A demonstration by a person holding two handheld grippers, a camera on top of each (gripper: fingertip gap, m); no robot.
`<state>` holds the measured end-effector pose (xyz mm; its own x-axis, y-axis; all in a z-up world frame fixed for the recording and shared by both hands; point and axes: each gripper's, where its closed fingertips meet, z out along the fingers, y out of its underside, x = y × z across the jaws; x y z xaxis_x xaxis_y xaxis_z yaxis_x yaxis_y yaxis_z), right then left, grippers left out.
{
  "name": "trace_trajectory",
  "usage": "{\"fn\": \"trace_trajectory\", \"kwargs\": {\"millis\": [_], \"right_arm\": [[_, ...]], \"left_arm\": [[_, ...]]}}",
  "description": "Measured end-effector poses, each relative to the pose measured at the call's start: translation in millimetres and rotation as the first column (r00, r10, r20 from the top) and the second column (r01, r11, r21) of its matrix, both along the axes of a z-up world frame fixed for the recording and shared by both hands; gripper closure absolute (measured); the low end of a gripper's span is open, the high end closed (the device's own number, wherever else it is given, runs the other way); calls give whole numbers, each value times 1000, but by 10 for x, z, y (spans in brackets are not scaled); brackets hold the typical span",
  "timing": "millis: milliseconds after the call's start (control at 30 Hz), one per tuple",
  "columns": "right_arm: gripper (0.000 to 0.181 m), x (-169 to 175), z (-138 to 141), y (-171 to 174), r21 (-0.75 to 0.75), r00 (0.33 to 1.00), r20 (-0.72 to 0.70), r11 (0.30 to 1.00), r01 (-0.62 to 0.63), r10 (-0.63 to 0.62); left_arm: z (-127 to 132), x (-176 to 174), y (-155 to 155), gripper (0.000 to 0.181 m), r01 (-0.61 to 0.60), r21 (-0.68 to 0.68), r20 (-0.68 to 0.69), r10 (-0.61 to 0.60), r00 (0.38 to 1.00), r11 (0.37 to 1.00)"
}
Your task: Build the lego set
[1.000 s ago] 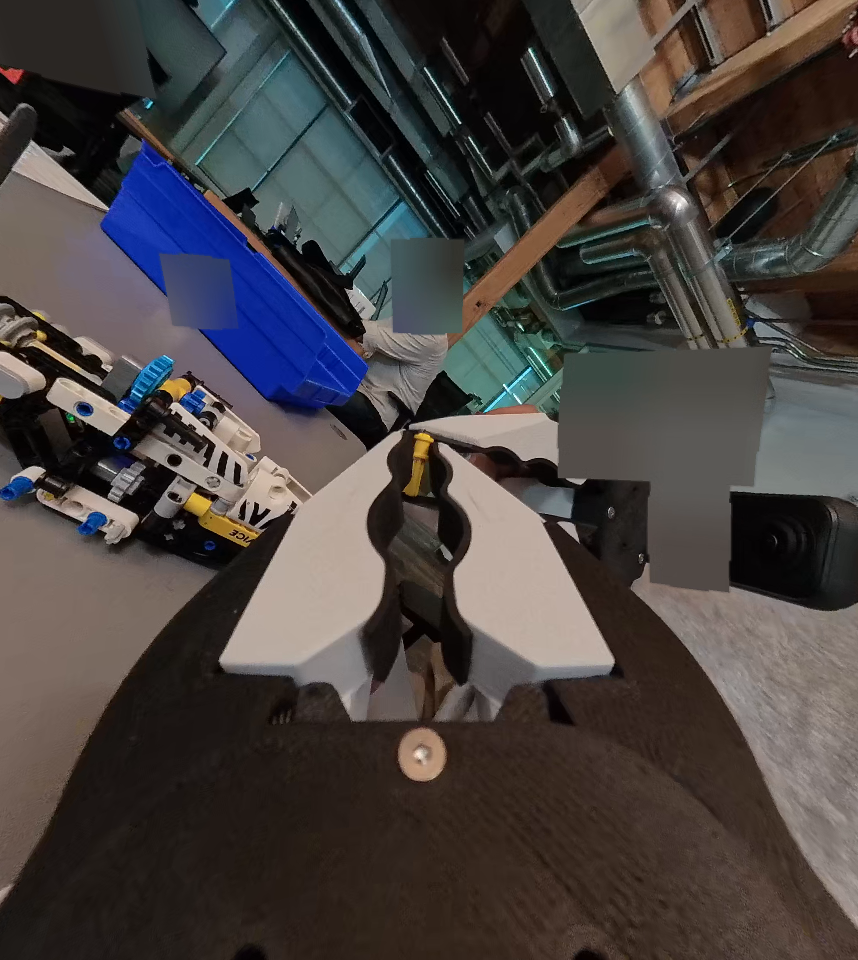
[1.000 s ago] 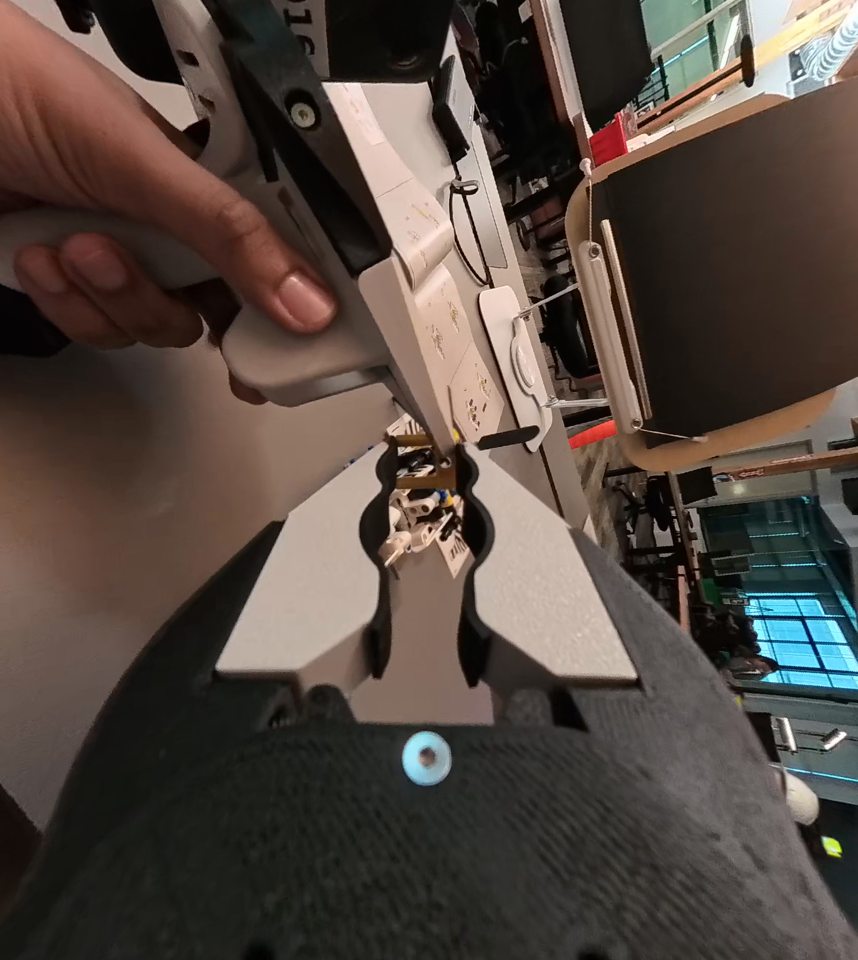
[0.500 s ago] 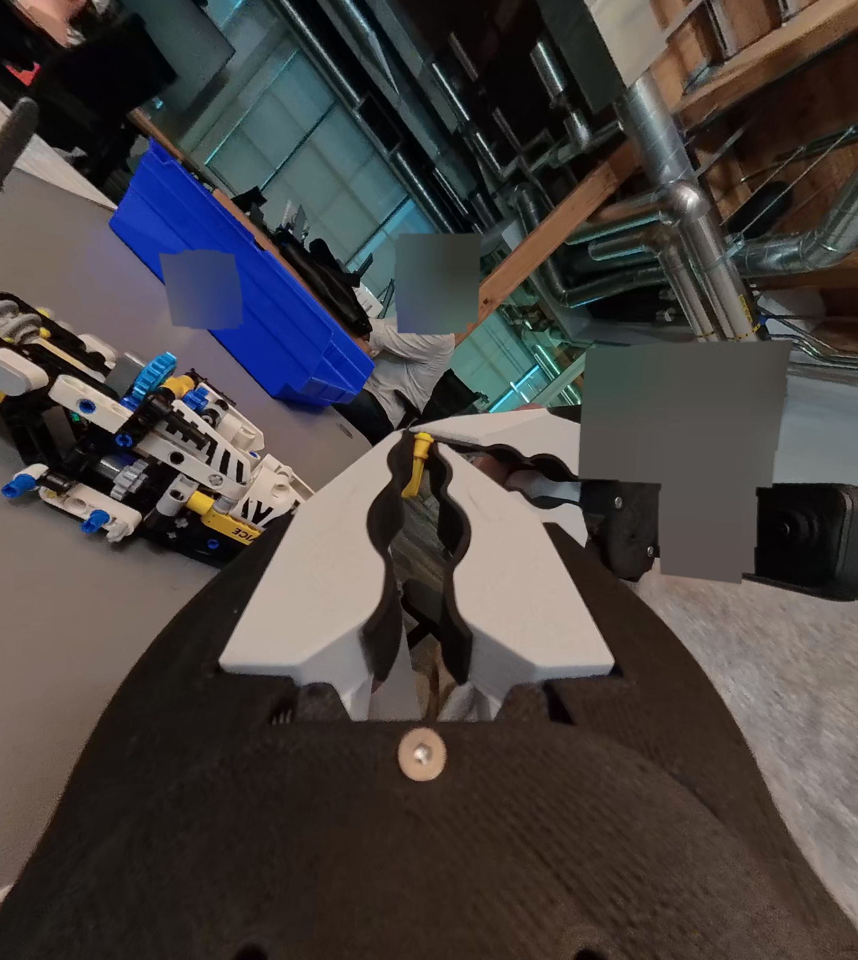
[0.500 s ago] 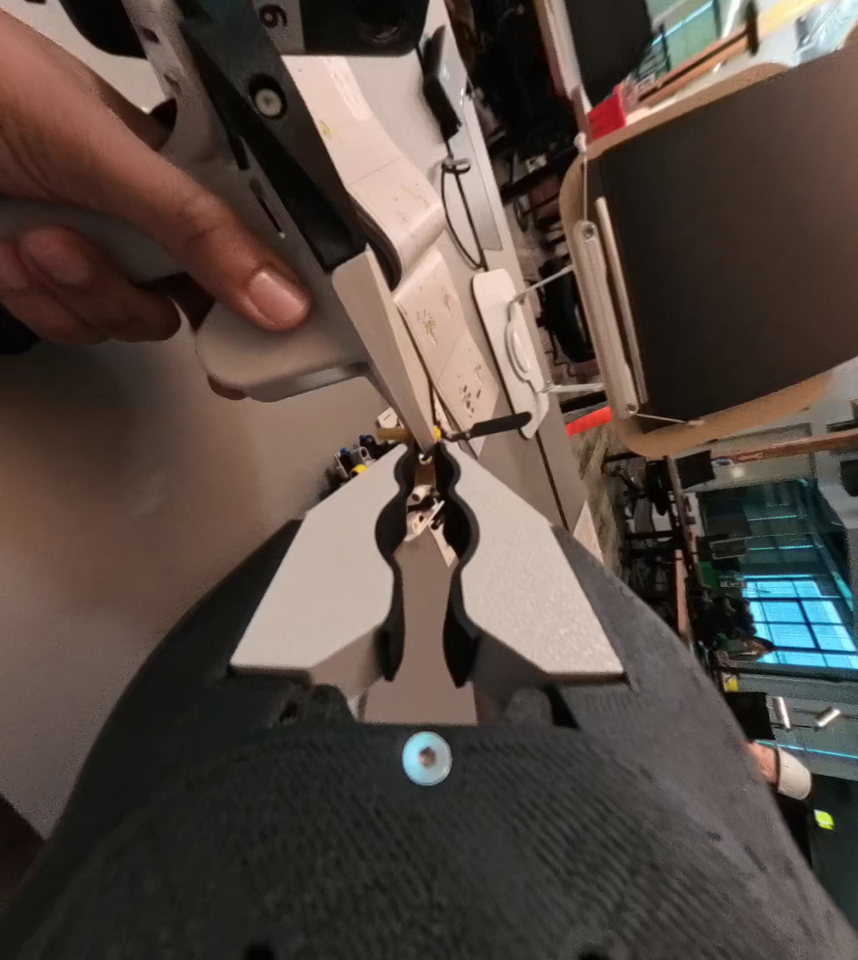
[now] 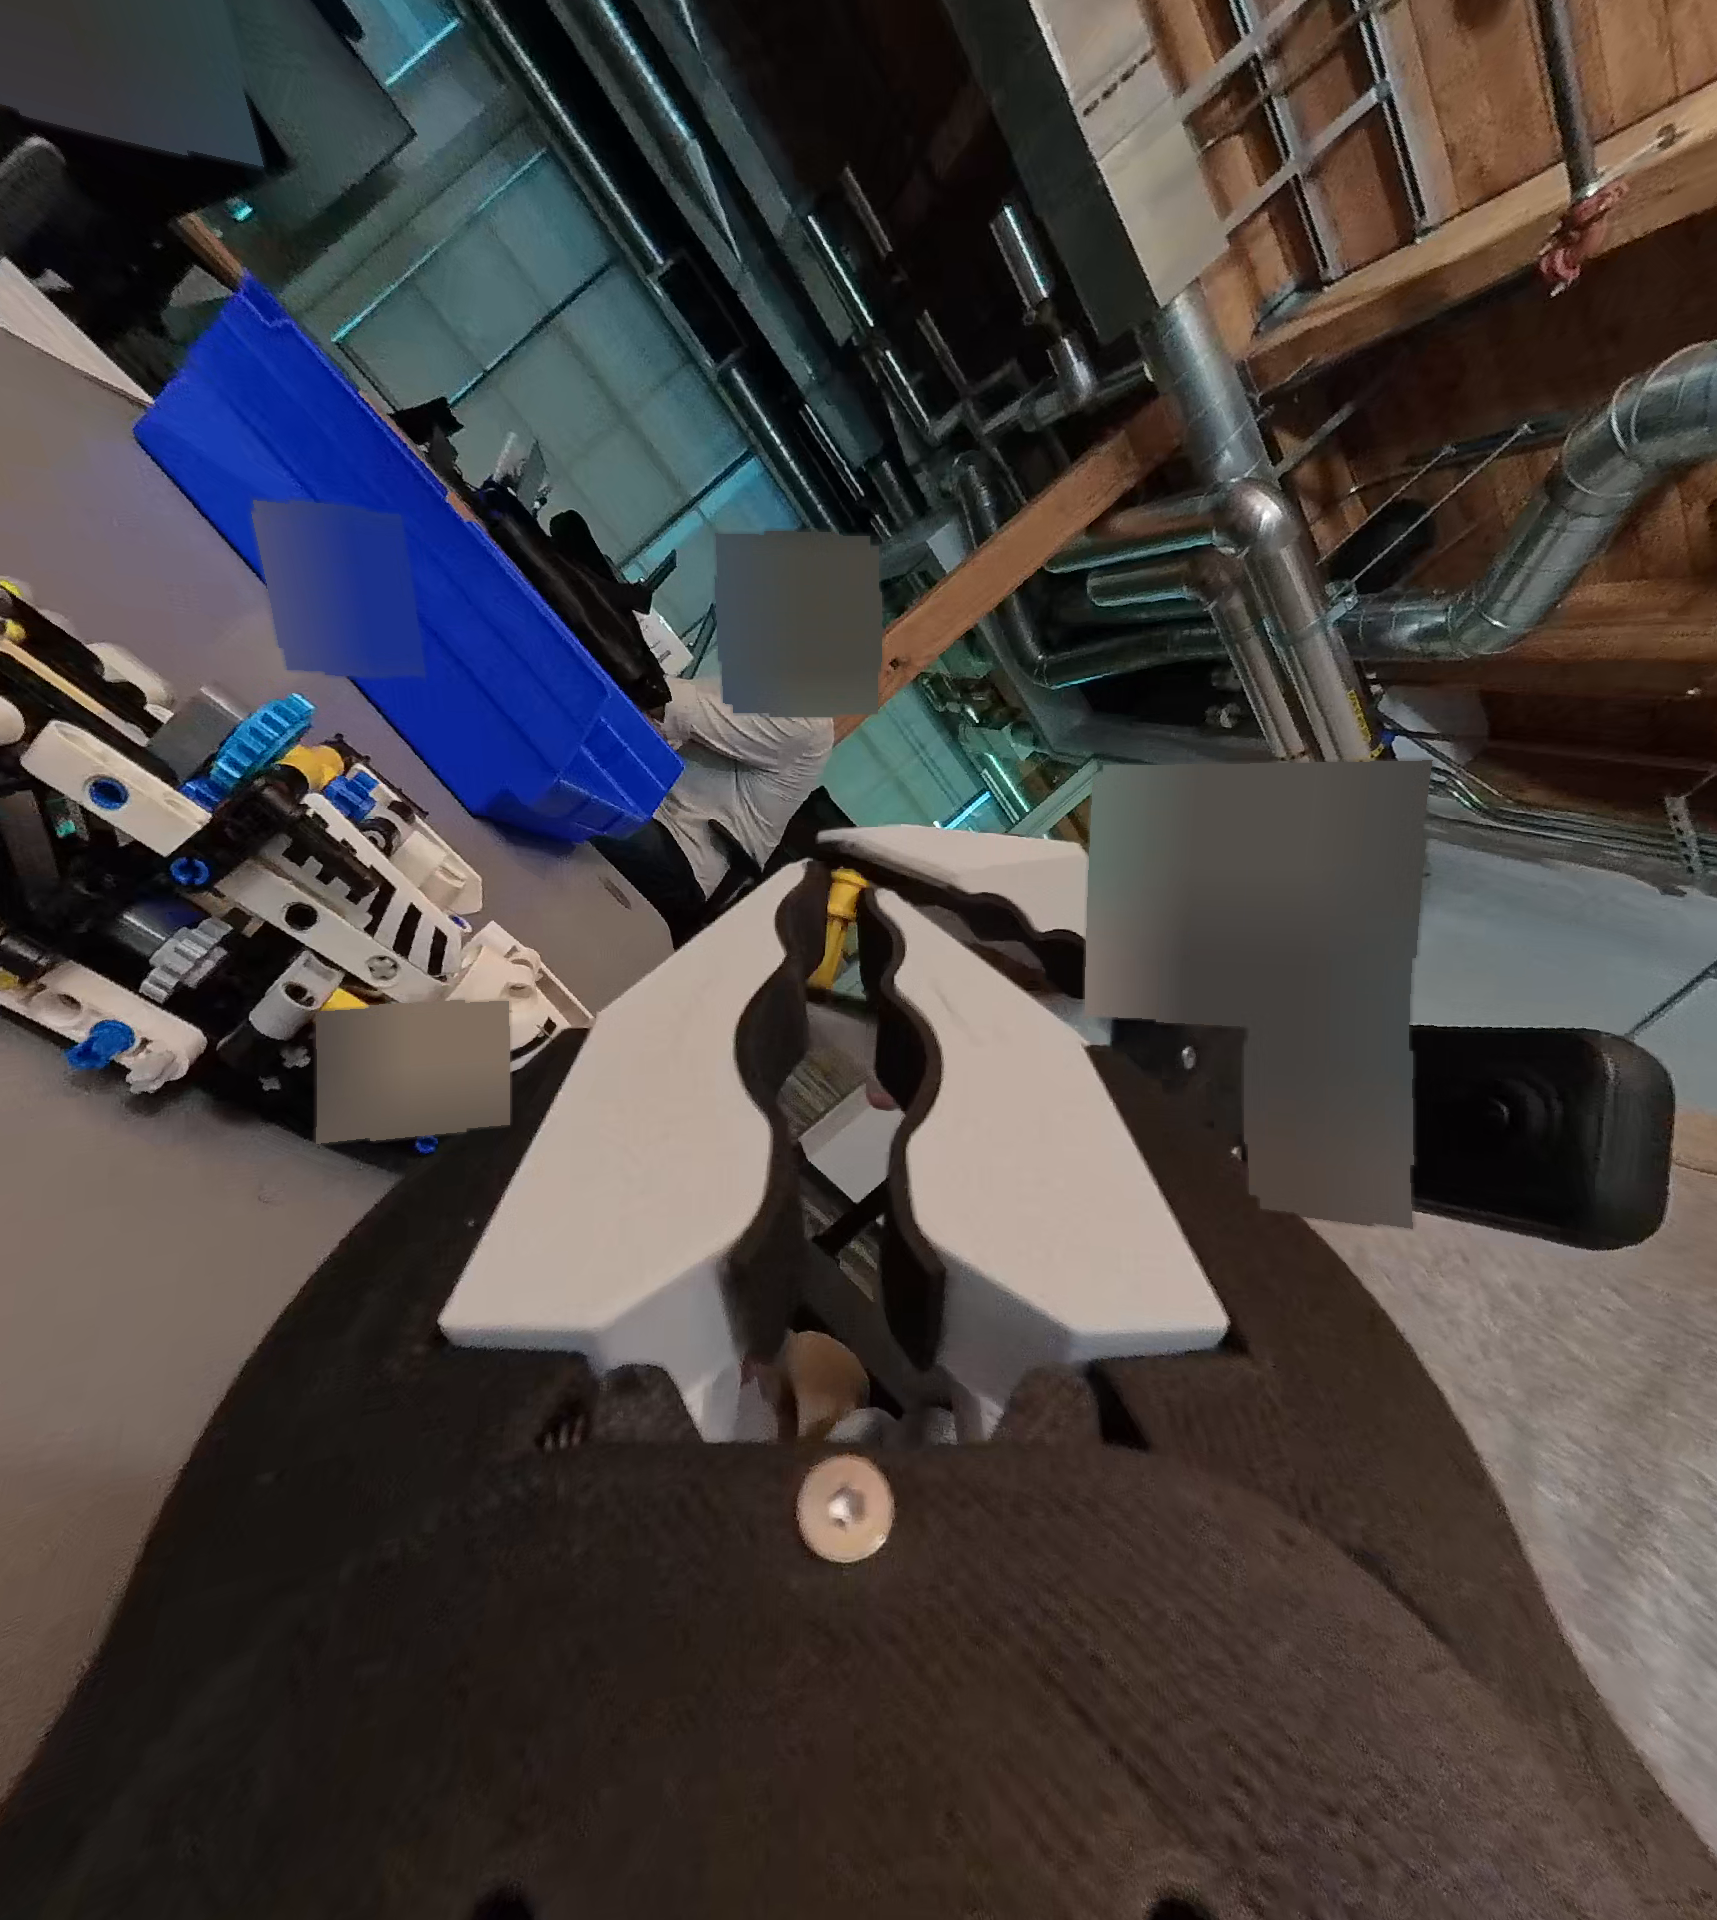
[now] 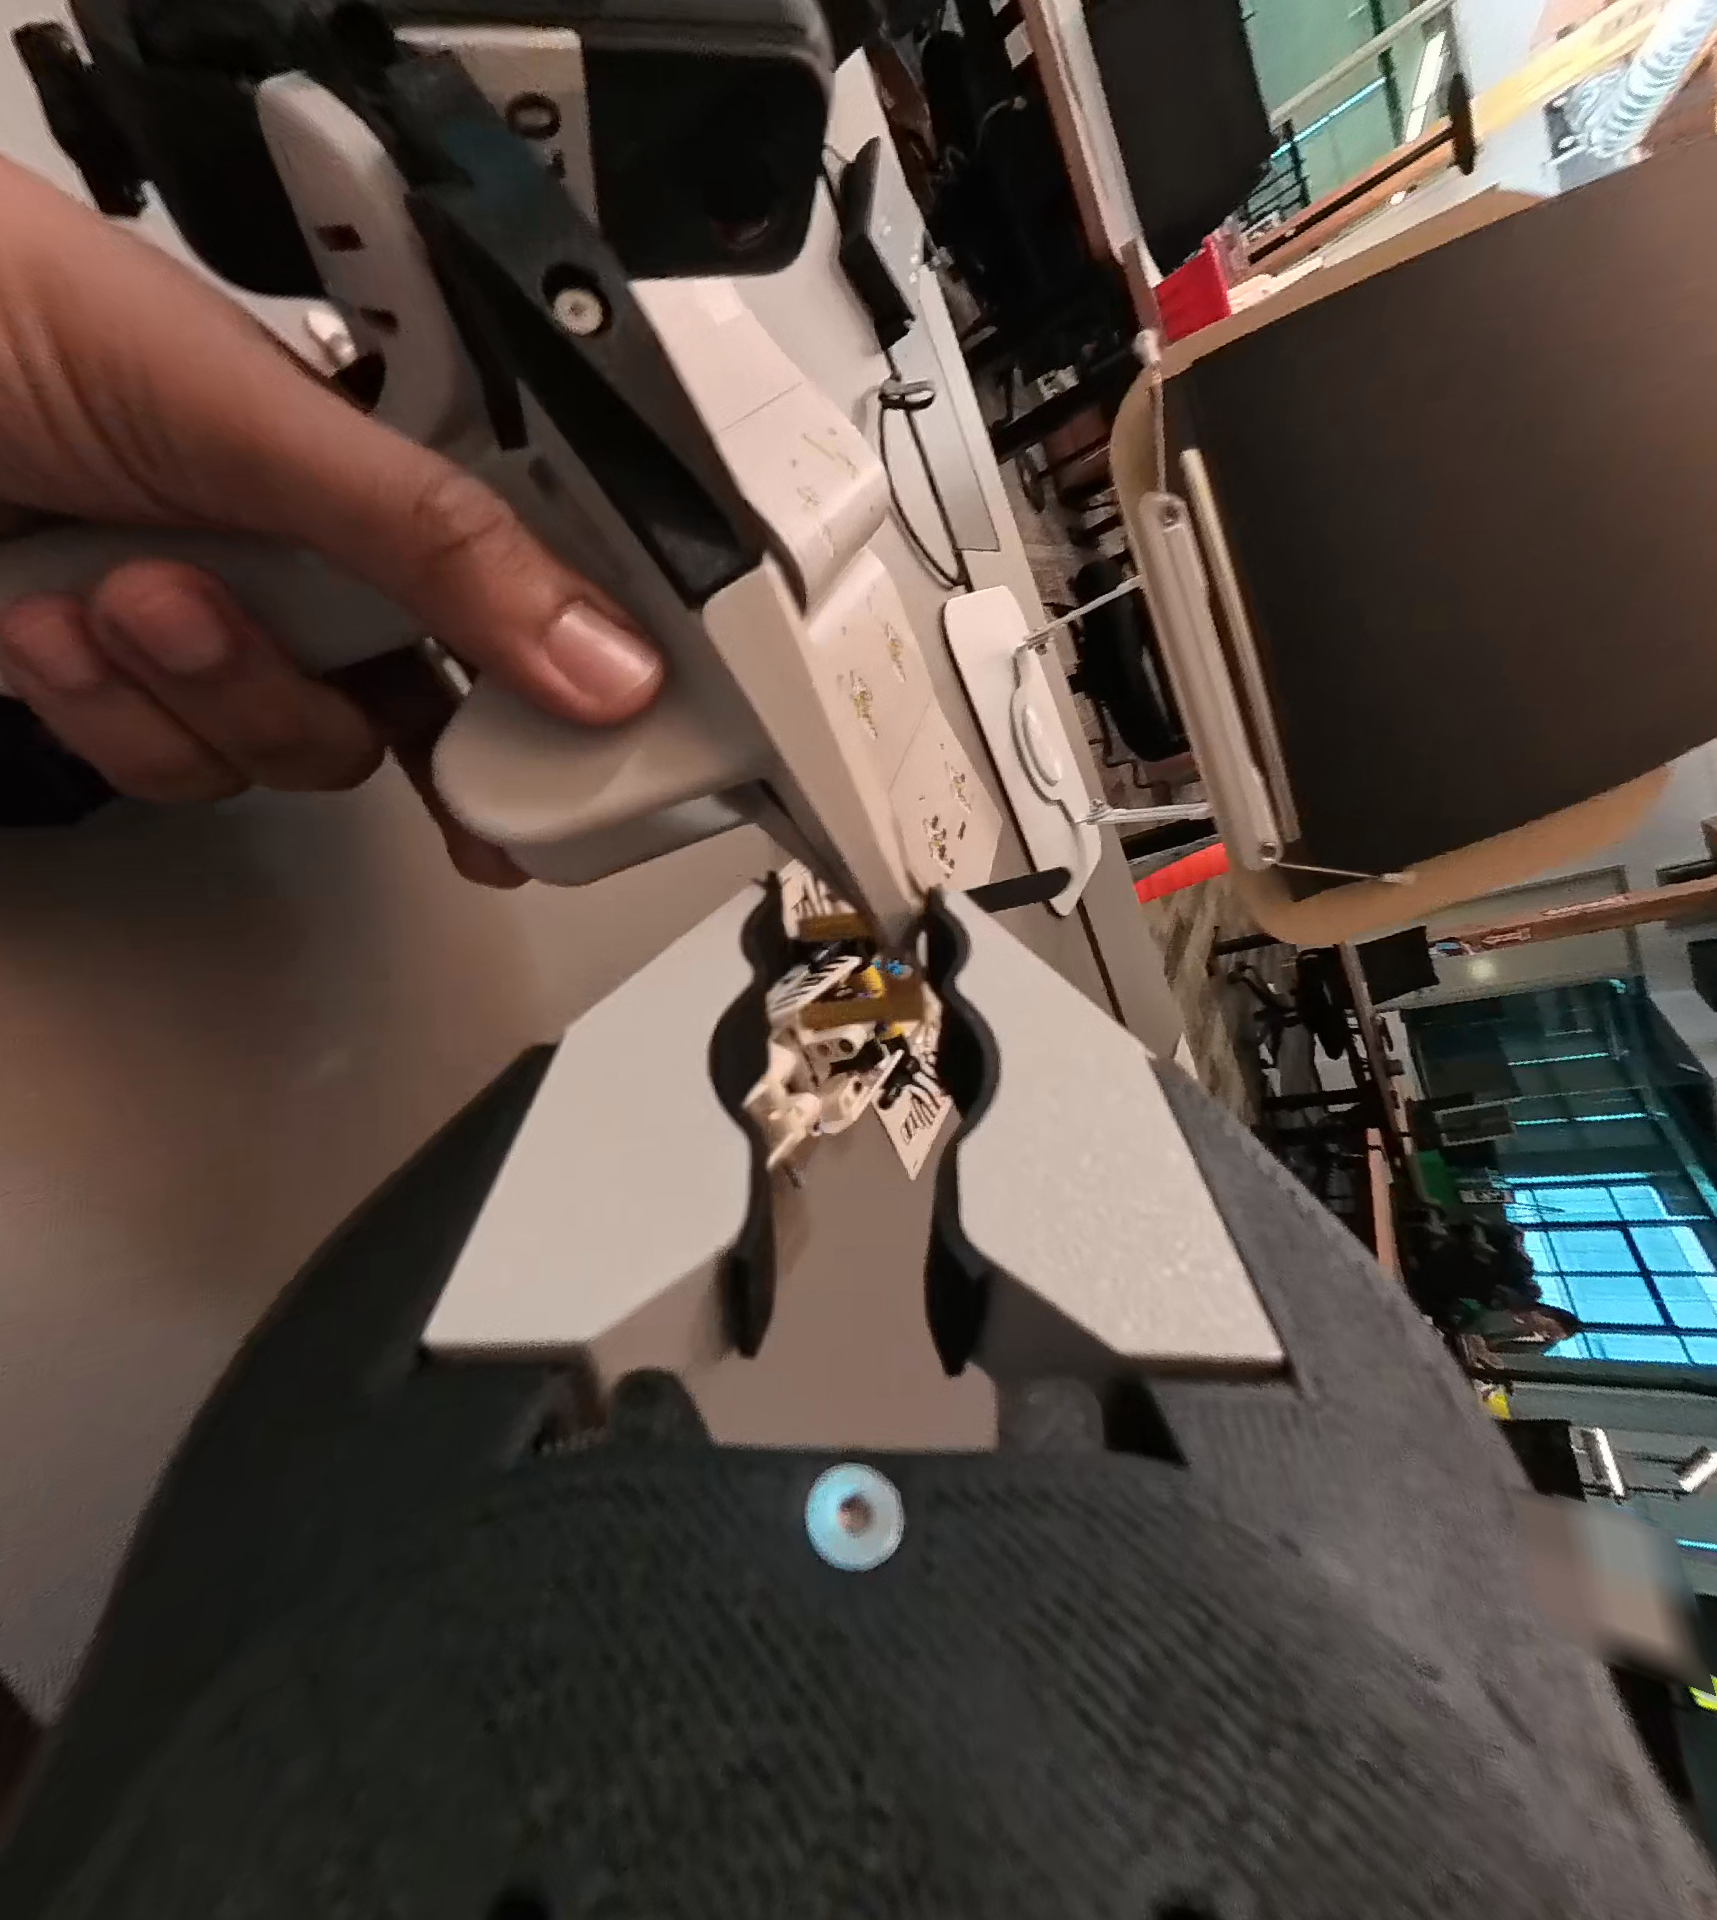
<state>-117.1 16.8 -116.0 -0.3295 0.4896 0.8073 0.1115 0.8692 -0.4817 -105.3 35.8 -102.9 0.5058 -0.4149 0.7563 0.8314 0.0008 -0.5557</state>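
My left gripper (image 5: 833, 894) is shut on a small yellow lego pin (image 5: 841, 925) held at its fingertips, up off the grey table (image 5: 54, 1299). The right gripper's white fingers (image 5: 979, 873) meet that tip from the far right. In the right wrist view my right gripper (image 6: 849, 914) is open, its tips on either side of the left gripper's tip (image 6: 875, 883), which a hand (image 6: 262, 520) holds. The pin is hidden in that view. The part-built black, white and yellow lego model (image 5: 241, 894) lies on the table at the left, and shows between the right fingers (image 6: 833, 1049).
A blue bin (image 5: 438, 644) stands on the table behind the model, with a seated person (image 5: 750, 769) beyond it. An open instruction booklet (image 6: 875, 665) and a white tray (image 6: 1030, 727) lie on the table past the grippers. A dark panel (image 6: 1508, 520) stands at the right.
My right gripper narrowed around the left gripper's tip half a second ago and has now opened wide again. My left gripper has kept the yellow pin and barely moved.
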Motion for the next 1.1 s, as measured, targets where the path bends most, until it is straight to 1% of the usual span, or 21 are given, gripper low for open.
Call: {"fn": "trace_trajectory", "kwargs": {"millis": [67,167,233,300,367,433,533,567,633,667,767,900,1100], "right_arm": [[165,8,76,2,-23,1000,-22,1000,12,-13],[164,6,97,16,-57,999,-15,998,39,-40],[159,-4,98,35,-52,998,-15,997,58,-59],[156,-8,94,52,-33,997,-17,997,70,-70],[158,-4,84,55,8,997,-24,997,72,-71],[165,3,49,50,66,997,-23,995,72,-71],[164,-2,13,59,114,997,-26,990,81,-78],[162,-3,-2,55,104,997,-14,992,78,-77],[145,8,-71,59,77,996,44,994,78,-81],[139,16,-94,55,66,995,63,995,71,-75],[149,24,-52,66,61,997,35,996,60,-62],[156,25,-14,85,9,998,22,998,63,-63],[154,14,-6,85,-37,998,16,997,61,-60]], "left_arm": [[20,-23,-15,178,-17,13,-3,17,1000,1000],[41,-30,-21,179,-38,23,-19,38,999,999],[40,-31,-12,179,-53,23,-25,54,998,998],[36,-38,-6,179,-65,23,-22,65,998,998],[36,-43,-1,179,-73,23,-20,74,997,997],[26,-41,9,179,-85,13,-34,85,996,996],[0,-56,20,179,-102,-6,-47,102,994,995],[-2,-64,17,179,-103,-6,-43,103,994,995],[6,-108,-11,179,-110,7,-15,110,994,994],[-7,-121,-17,179,-106,2,-7,106,994,994],[-4,-110,-20,179,-97,4,-10,97,995,995],[4,-82,-8,179,-88,9,-14,88,996,996],[24,-33,18,178,-78,20,-18,78,997,997]]}}
